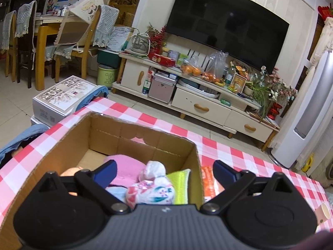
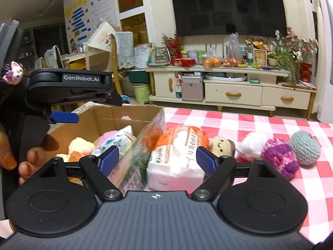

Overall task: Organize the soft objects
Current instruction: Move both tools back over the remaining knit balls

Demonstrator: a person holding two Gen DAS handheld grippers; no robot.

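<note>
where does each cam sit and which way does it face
Left wrist: on the left gripper, over the box, facing the tv; only its open fingers show.
Right wrist: on the right gripper, low over the table, facing the tissue pack; its fingers, the left gripper and a hand show.
Shared: box, floral bundle, tissue pack, tv.

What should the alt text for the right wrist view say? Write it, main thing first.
The right tongs stand open around an orange-and-white tissue pack on a red-checked tablecloth, beside a cardboard box holding soft toys. A small doll and three yarn balls, white, purple and grey-blue, lie to the right; the left tongs hover over the box.
</note>
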